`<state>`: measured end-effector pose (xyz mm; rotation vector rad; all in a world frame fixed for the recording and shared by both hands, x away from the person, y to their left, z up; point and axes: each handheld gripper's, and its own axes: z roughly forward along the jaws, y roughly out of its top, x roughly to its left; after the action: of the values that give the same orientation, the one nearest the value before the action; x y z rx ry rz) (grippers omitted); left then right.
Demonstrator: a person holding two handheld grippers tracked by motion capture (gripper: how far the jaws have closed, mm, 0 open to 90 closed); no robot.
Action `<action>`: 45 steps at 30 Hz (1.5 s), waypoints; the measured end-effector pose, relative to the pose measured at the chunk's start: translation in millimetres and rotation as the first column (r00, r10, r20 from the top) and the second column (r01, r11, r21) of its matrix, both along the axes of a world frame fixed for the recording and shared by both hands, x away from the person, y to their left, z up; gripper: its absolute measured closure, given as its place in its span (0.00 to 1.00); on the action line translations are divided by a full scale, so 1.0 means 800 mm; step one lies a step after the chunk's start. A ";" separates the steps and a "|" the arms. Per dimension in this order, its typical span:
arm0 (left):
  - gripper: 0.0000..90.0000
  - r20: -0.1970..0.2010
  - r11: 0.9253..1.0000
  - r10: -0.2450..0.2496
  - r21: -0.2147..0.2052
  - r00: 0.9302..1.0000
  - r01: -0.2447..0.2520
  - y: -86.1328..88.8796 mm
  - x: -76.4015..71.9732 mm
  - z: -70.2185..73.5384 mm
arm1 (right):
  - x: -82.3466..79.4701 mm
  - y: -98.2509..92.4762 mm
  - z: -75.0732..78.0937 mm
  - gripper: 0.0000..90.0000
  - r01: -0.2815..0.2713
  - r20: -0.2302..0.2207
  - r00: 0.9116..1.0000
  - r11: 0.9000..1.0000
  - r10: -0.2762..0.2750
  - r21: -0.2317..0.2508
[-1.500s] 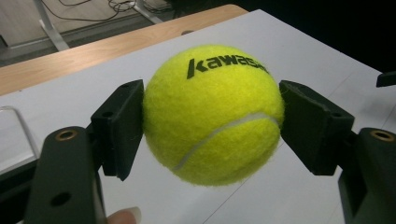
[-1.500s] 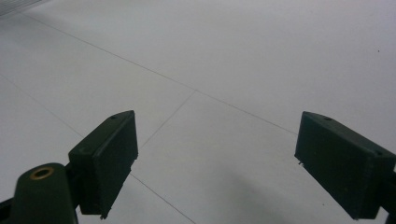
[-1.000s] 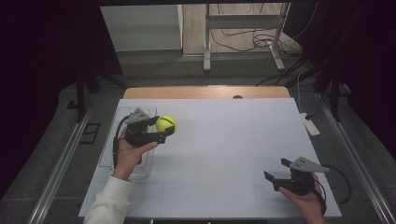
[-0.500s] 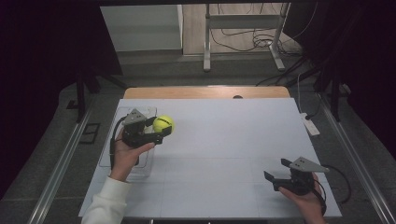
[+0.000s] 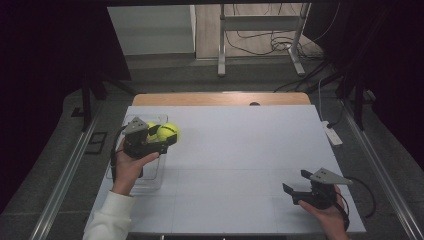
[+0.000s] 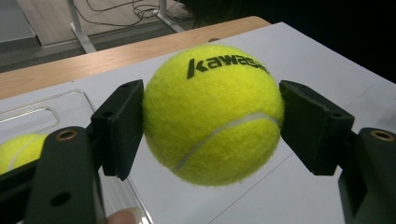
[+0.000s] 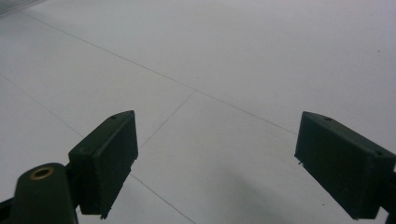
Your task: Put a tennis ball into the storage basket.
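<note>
**Ball lifted beside the tray**

Left gripper (image 5: 162, 141): fingers clamped on a tennis ball (image 6: 212, 114), held just right of the clear tray (image 5: 150, 177). Second ball (image 5: 151, 131) sits in the tray. Right gripper (image 5: 300, 187) idles far right, fingers spread, empty. Pickup looks done; setting down remains.

- The left gripper (image 5: 167, 141) sits at about nine o'clock on the white table (image 5: 240, 150), its jaws clamped on a yellow tennis ball (image 5: 169, 132).
- A second tennis ball (image 5: 151, 131) lies just beside the held one, toward nine o'clock, inside a clear tray (image 5: 150, 175) near the table's left edge.
- The left hand (image 5: 129, 167), in a white sleeve (image 5: 107, 220), grips the tool from six o'clock.
- The right gripper (image 5: 296, 181) rests at about five o'clock, jaws apart with nothing between them, held by the right hand (image 5: 327, 215).
</note>
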<state>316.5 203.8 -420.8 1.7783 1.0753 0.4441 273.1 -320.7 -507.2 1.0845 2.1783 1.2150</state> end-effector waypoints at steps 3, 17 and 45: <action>0.30 0.000 1.000 0.008 0.000 1.000 -0.008 0.004 -0.001 -0.001 | 0.000 0.000 0.000 0.15 0.000 0.000 1.000 1.000 0.000 0.000; 0.30 -0.003 0.998 0.070 0.005 0.998 -0.070 0.028 0.000 -0.004 | 0.000 0.000 0.000 0.15 0.003 0.000 1.000 1.000 -0.003 0.002; 0.30 -0.013 0.981 0.194 0.033 0.981 -0.193 0.068 0.003 -0.014 | 0.000 0.001 0.000 0.15 0.001 -0.002 1.000 1.000 -0.001 -0.005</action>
<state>319.2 258.1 -432.1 1.7141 1.2652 0.5680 273.1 -319.9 -507.2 1.0853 2.1802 1.2084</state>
